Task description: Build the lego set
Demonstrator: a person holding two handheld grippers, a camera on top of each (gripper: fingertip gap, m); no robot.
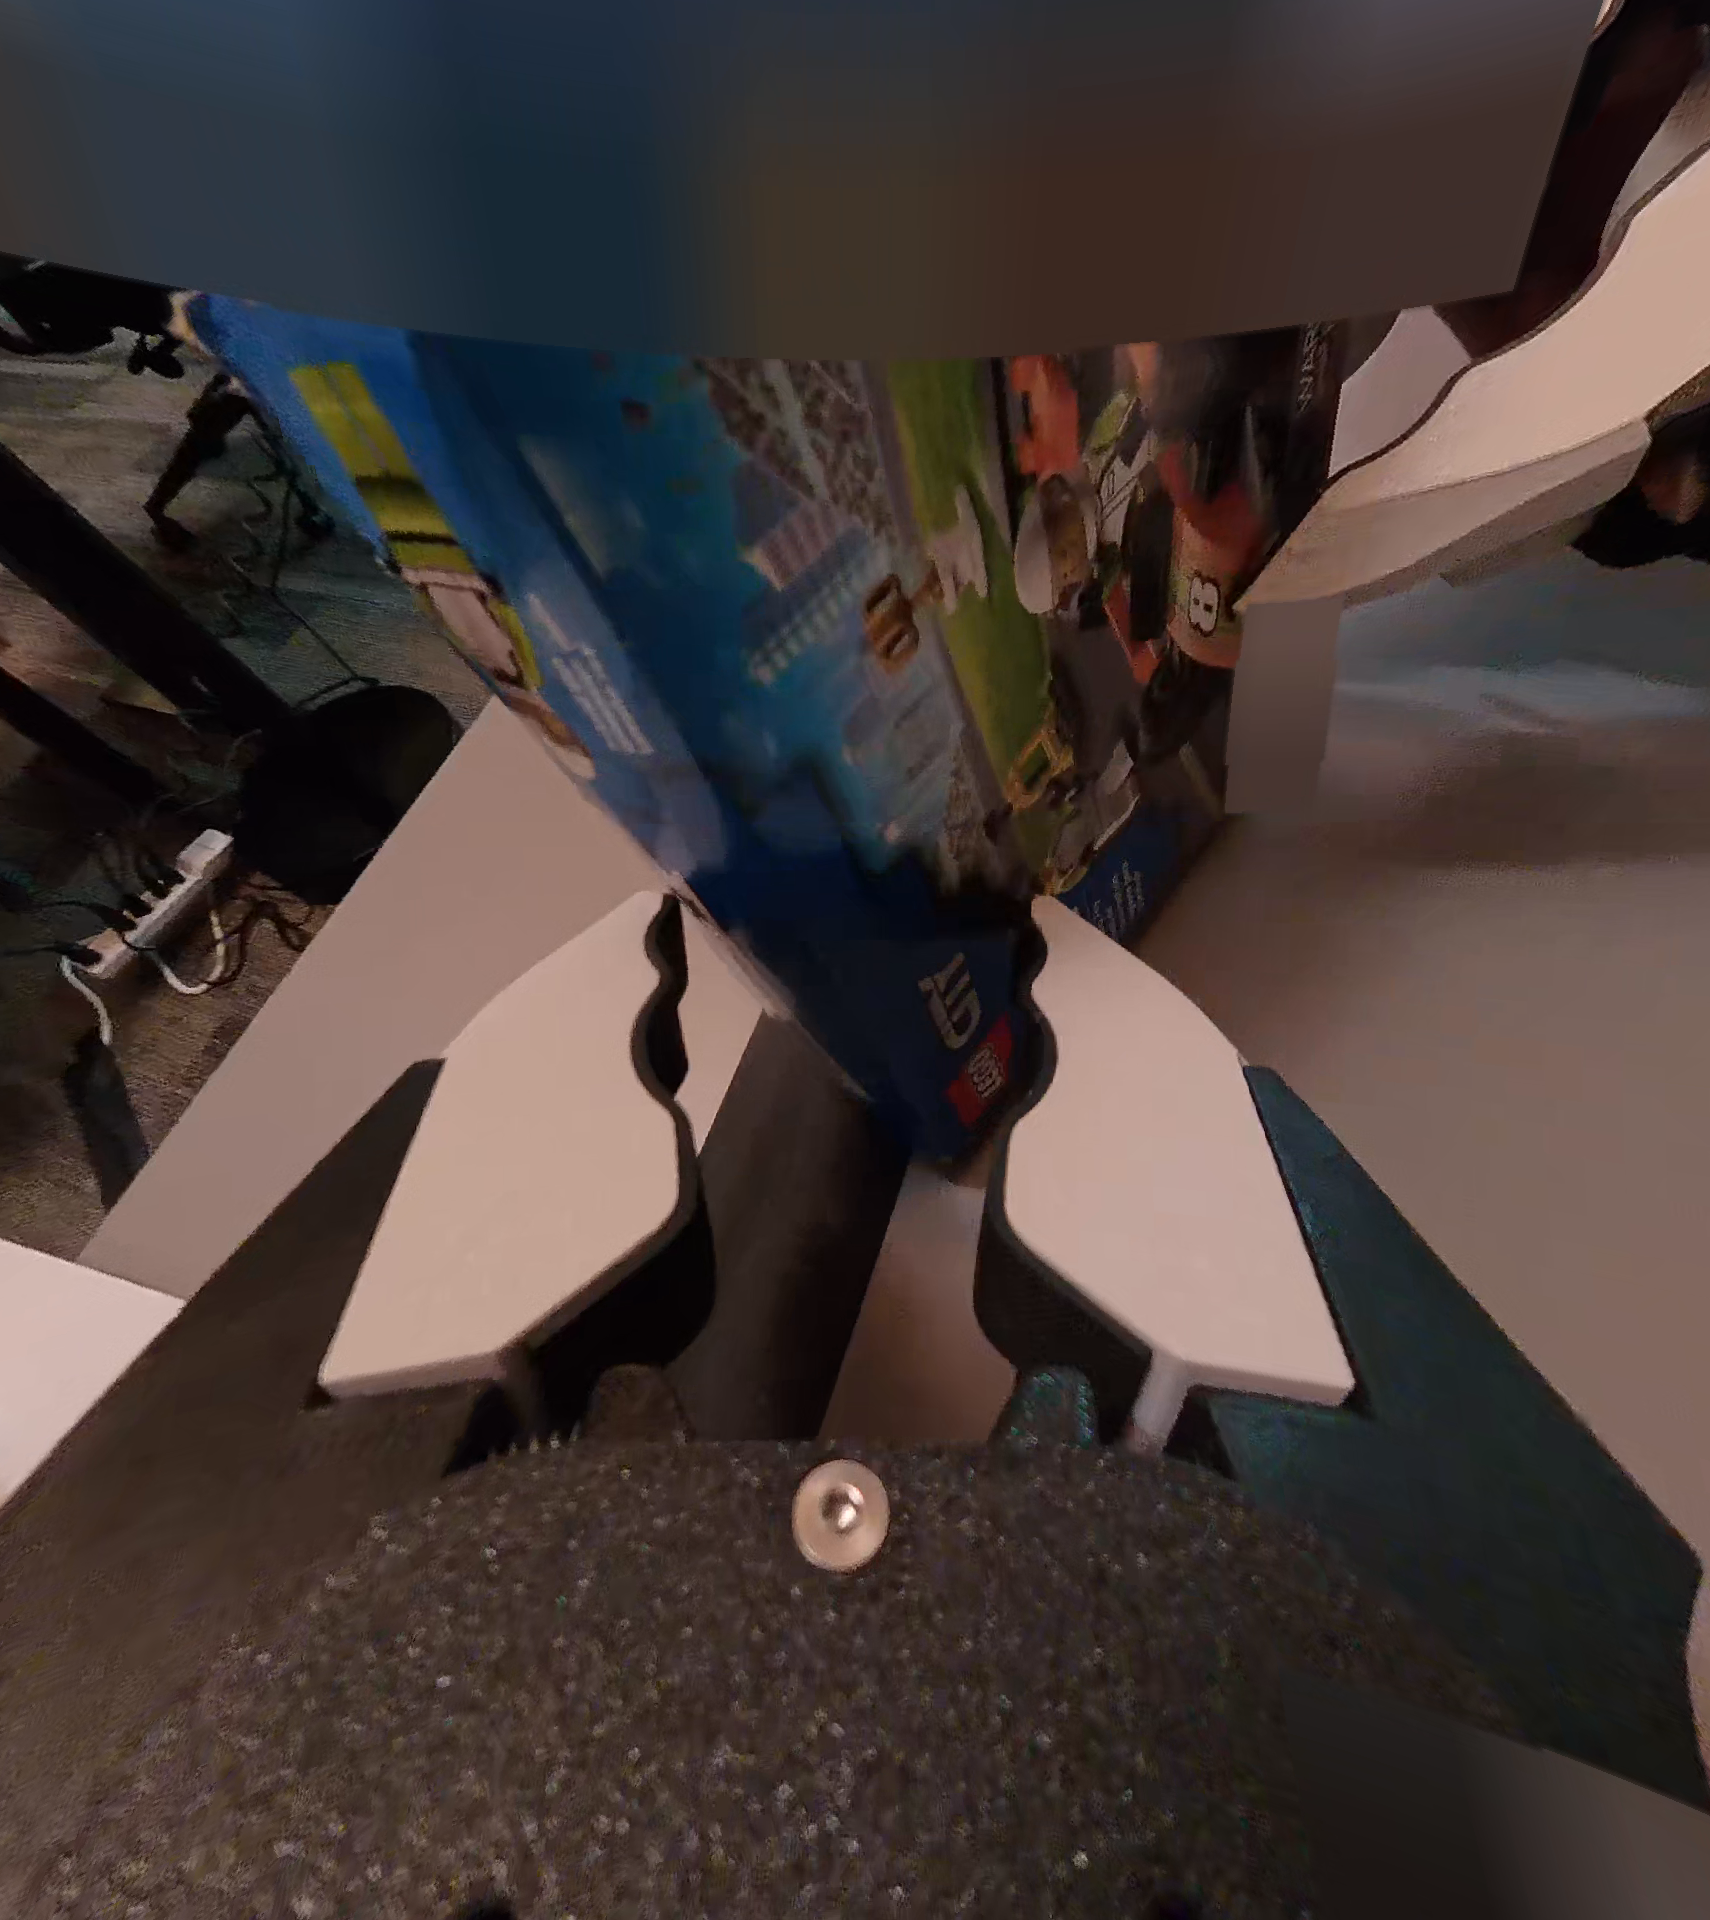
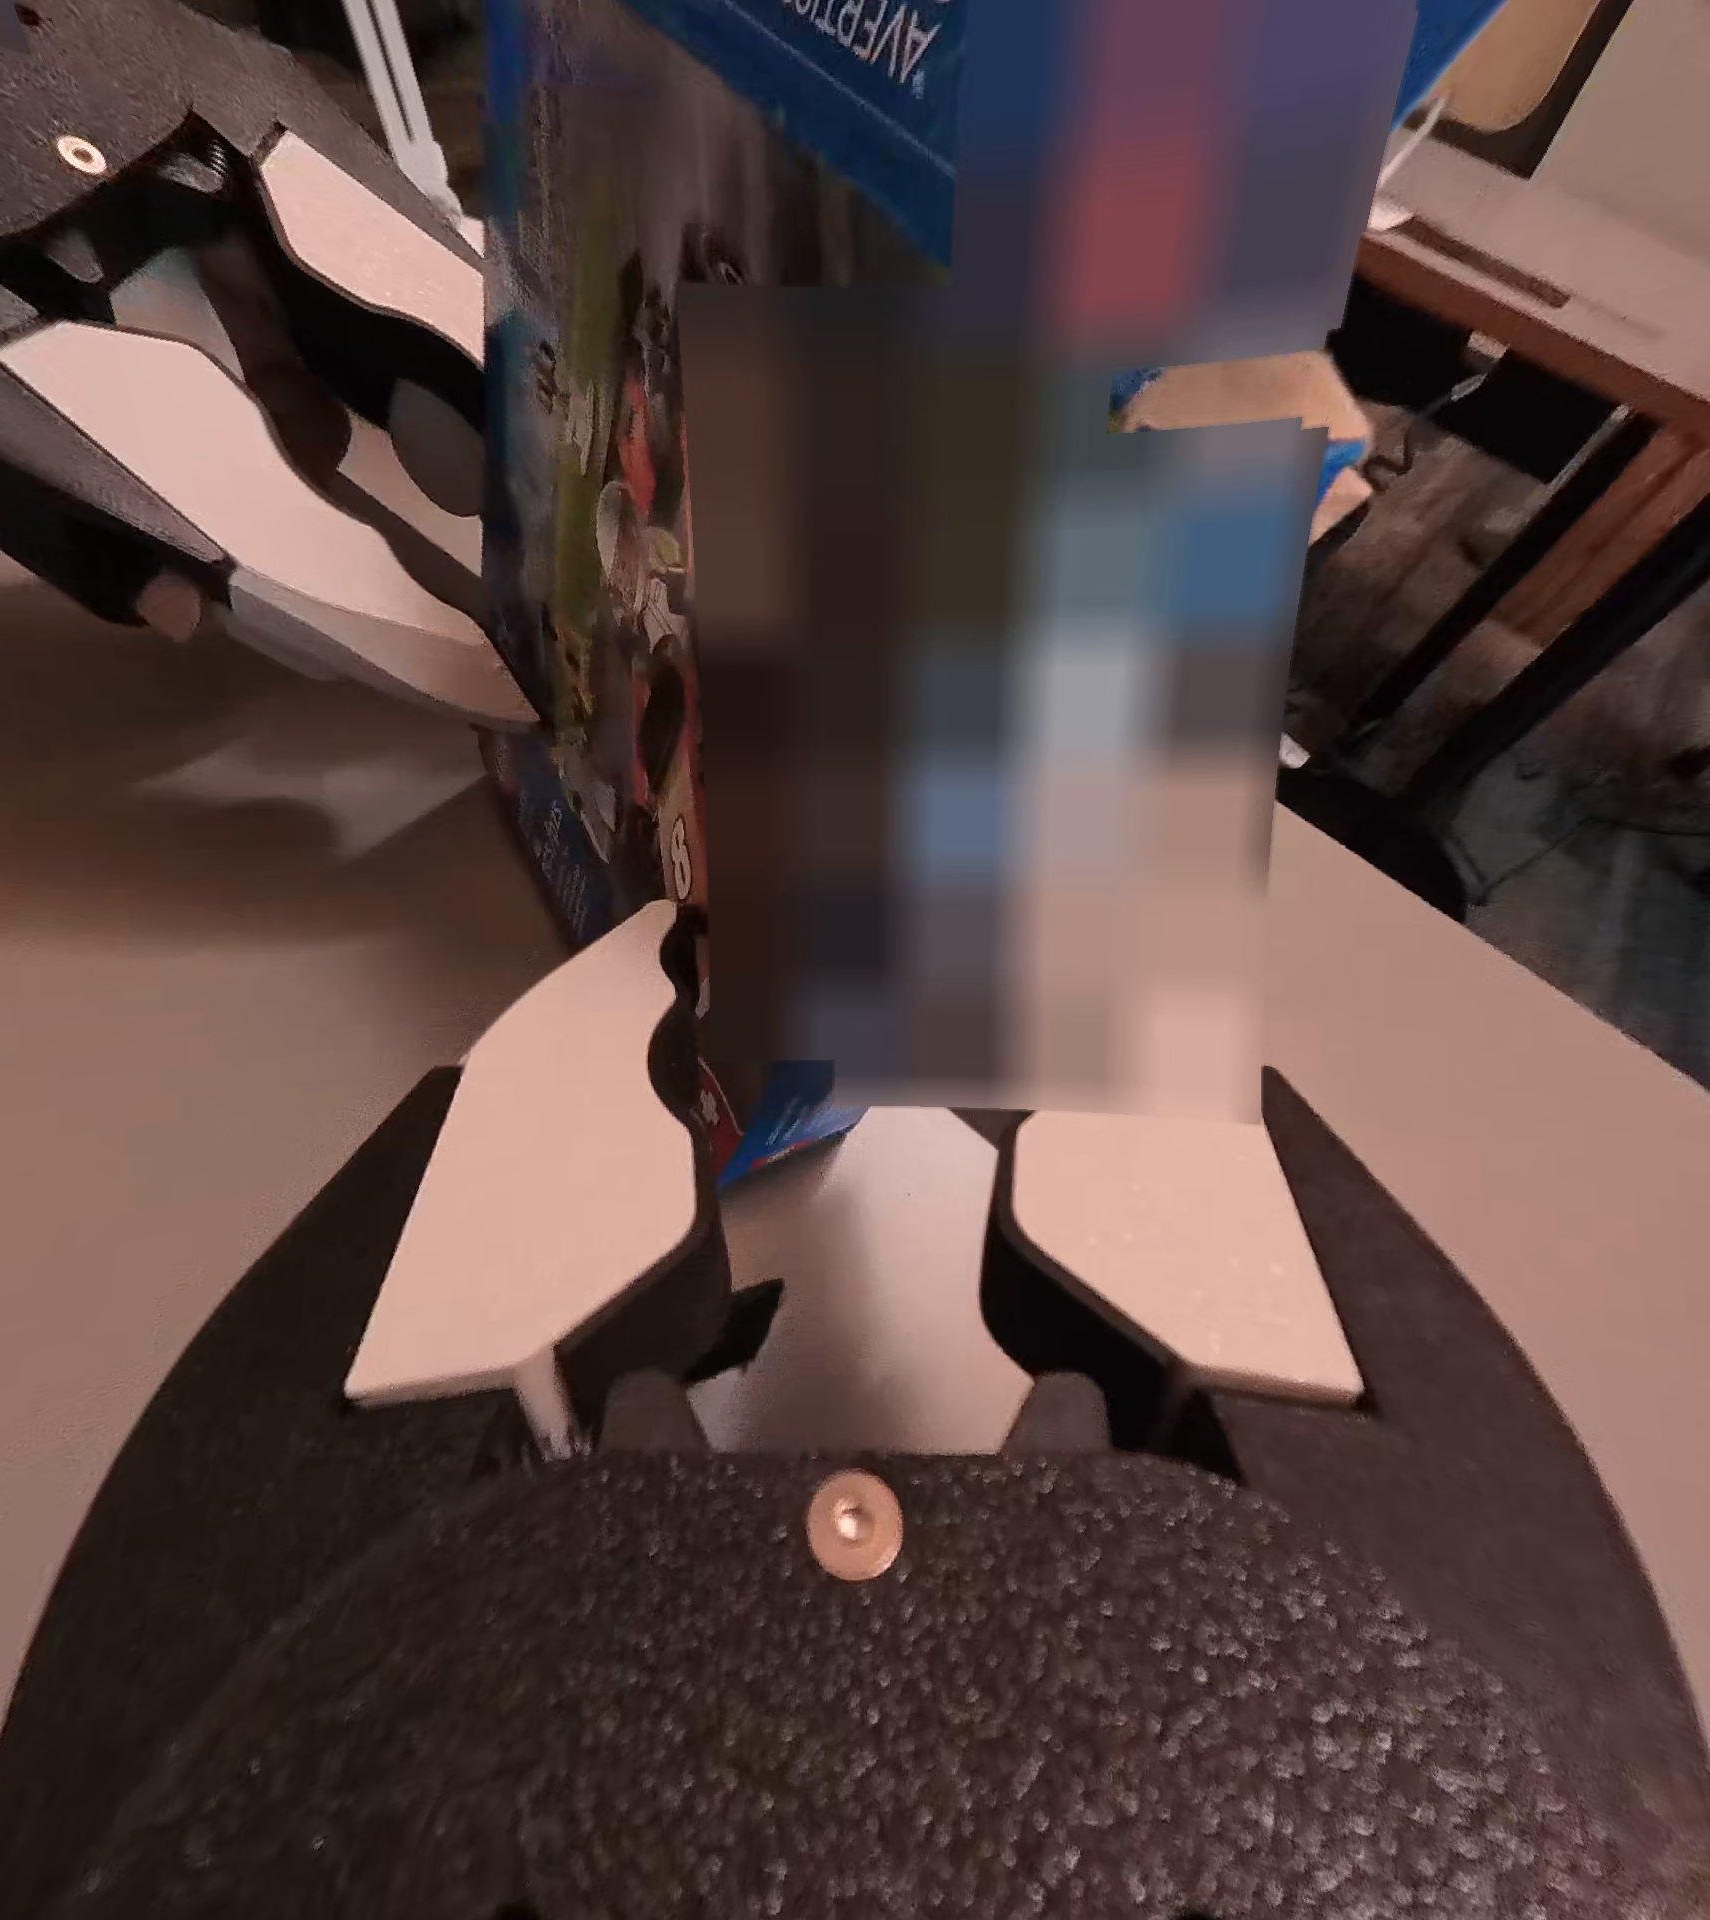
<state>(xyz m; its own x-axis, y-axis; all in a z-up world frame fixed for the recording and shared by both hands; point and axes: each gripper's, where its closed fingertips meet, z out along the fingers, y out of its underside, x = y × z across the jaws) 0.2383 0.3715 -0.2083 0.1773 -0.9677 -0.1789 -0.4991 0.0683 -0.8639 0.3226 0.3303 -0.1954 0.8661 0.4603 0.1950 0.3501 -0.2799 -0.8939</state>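
Both claws, left claw (image 1: 846,997) and right claw (image 2: 830,1039), clamped on upright lego box (image 1: 830,644) over bench (image 1: 1453,987); still unopened, next probably prying a flap.

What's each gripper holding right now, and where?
Both grippers, left and right, straddle the upright Lego box at opposite lower corners; firm clamping cannot be told.

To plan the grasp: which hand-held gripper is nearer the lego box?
Neither clearly. Left hand-held gripper straddles a lego box corner, touching it; right hand-held gripper straddles another, likewise touching.
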